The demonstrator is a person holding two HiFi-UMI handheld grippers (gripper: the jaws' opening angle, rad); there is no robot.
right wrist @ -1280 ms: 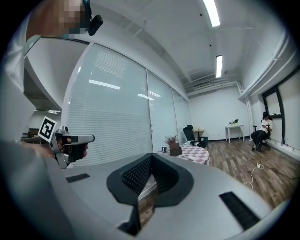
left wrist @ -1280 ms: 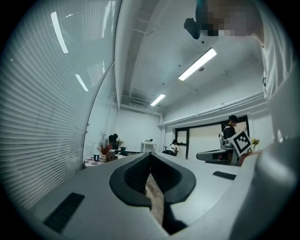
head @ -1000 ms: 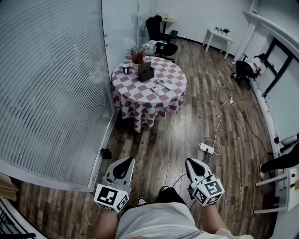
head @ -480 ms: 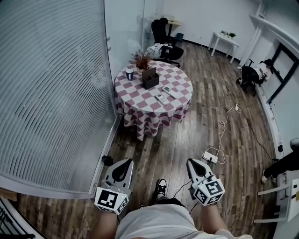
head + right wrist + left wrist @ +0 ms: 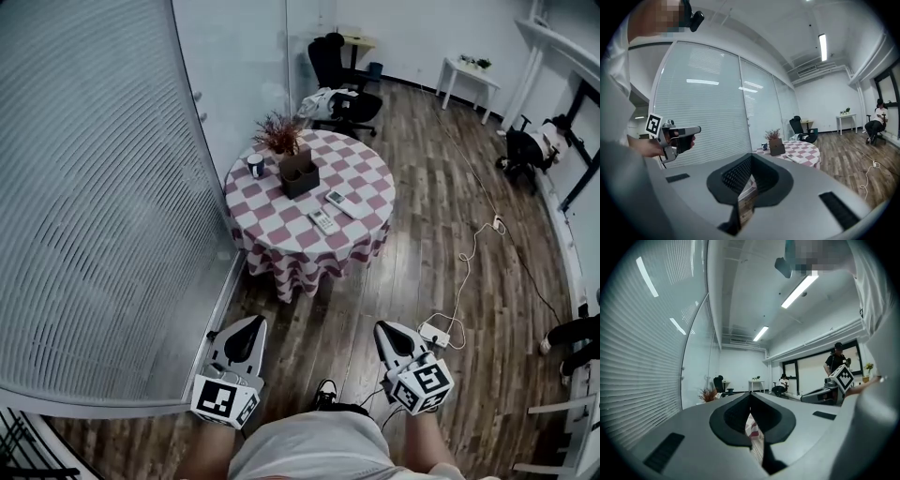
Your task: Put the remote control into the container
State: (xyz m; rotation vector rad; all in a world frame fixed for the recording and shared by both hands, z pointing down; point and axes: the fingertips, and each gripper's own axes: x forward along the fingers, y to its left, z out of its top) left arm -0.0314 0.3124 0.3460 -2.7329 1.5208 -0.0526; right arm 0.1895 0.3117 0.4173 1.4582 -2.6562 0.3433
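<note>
Ahead stands a round table (image 5: 281, 239) with a red-and-white checked cloth. Two light remote controls lie on it: one (image 5: 323, 221) nearer me and one (image 5: 340, 202) just beyond. A dark box container (image 5: 298, 177) stands further back on the table, beside a dried plant (image 5: 279, 134) and a mug (image 5: 255, 166). My left gripper (image 5: 252, 322) and right gripper (image 5: 389, 328) hang low over the wooden floor, far short of the table. Both are shut with nothing in them. The right gripper view shows the table (image 5: 806, 151), the container (image 5: 777, 148) and its shut tips (image 5: 751, 156); the left gripper view shows its tips (image 5: 750, 393) closed.
A glass wall with blinds (image 5: 94, 187) runs along the left. A power strip with a white cable (image 5: 433, 334) lies on the floor to the right. A black office chair (image 5: 342, 80) and a white side table (image 5: 466, 67) stand at the back. A person (image 5: 530, 145) sits far right.
The table has come closer and lower in the head view as I walk toward it. Both grippers keep their place in front of me and stay shut.
</note>
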